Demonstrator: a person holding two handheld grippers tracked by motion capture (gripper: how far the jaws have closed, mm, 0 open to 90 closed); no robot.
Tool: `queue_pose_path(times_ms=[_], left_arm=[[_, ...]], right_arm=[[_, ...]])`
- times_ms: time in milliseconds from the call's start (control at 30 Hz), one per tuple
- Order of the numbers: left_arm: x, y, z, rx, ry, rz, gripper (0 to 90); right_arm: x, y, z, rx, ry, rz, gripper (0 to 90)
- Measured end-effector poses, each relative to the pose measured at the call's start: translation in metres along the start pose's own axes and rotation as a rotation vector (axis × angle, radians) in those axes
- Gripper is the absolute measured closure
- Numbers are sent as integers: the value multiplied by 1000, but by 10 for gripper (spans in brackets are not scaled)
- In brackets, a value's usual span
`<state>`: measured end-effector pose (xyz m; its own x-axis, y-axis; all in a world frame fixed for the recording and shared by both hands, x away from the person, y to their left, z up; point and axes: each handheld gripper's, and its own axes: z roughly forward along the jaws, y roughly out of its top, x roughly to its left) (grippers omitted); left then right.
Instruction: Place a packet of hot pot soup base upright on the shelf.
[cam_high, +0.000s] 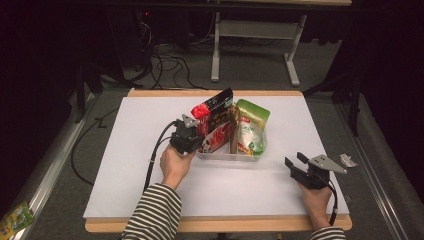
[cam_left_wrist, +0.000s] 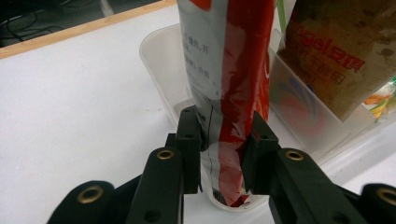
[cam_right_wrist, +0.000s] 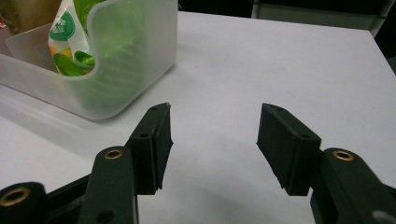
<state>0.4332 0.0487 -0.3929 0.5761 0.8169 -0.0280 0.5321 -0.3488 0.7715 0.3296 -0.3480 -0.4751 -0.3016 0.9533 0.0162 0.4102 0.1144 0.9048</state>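
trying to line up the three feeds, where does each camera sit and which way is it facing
High view: above the person's side, looking forward and down on the table; striped sleeves, both hands, left gripper and right gripper show.
Left gripper view: rides the left gripper, looking along its jaws clamped on the red pouch.
Right gripper view: rides the right gripper, jaws apart over bare table, facing the clear bin.
Shared: the bin and green pouch show in all three views.

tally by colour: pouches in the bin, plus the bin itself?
Red pouch: 1, clamped in the left gripper
Brown pouch: 1
Green pouch: 1
Clear plastic bin: 1
Total: 4 (3 pouches, 1 bin). The right gripper is open over bare table.
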Motion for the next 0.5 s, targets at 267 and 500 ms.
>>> queue_pose_path(times_ms=[267,500], left_arm=[[5,1,-1,1,-30,0,673],[6,1,-11,-37,-24,20,596]], right_arm=[[0,0,0,3,-1,3,452],[-1,0,1,8,2,3,453]])
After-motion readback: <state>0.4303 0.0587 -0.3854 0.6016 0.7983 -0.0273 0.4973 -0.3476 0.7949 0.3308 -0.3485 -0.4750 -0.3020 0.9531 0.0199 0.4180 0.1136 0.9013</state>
